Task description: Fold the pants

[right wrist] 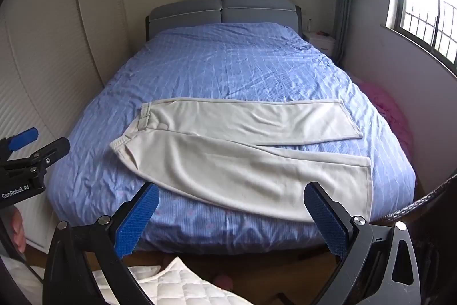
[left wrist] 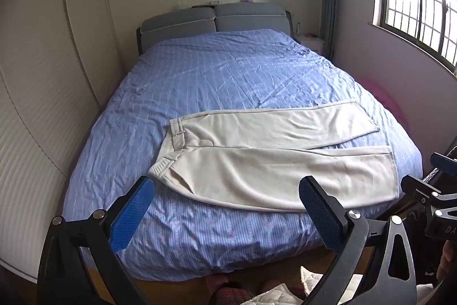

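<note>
Both the left gripper and the right gripper hover spread wide and empty above the foot of the bed. Just beyond them the cream pants lie flat and unfolded across the blue bedspread, waistband left, legs right. Farthest back stands the grey headboard.
</note>
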Motion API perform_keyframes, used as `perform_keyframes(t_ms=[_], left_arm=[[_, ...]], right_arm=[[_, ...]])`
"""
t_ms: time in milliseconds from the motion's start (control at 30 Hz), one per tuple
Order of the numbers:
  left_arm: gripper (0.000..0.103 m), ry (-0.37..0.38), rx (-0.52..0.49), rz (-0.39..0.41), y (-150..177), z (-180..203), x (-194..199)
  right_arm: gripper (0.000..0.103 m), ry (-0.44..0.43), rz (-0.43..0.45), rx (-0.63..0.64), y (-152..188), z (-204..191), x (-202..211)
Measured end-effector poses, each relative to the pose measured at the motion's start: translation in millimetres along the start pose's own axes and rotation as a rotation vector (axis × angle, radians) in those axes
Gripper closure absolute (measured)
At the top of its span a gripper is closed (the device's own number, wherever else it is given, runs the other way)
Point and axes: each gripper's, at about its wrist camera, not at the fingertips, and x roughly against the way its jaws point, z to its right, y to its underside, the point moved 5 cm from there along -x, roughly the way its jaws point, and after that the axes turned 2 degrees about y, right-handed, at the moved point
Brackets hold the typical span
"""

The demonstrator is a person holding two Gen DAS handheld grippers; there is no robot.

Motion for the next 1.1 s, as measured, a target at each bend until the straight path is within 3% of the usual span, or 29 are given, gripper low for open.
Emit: perform_keyframes(t_ms=[1100], left_arm=[[0.000,-0.003,0.004,0.008,0.1,-1.5,5.8]], right_arm=[[0.000,-0.008,0.015,0.009,-4.3,-7.0,3.2]])
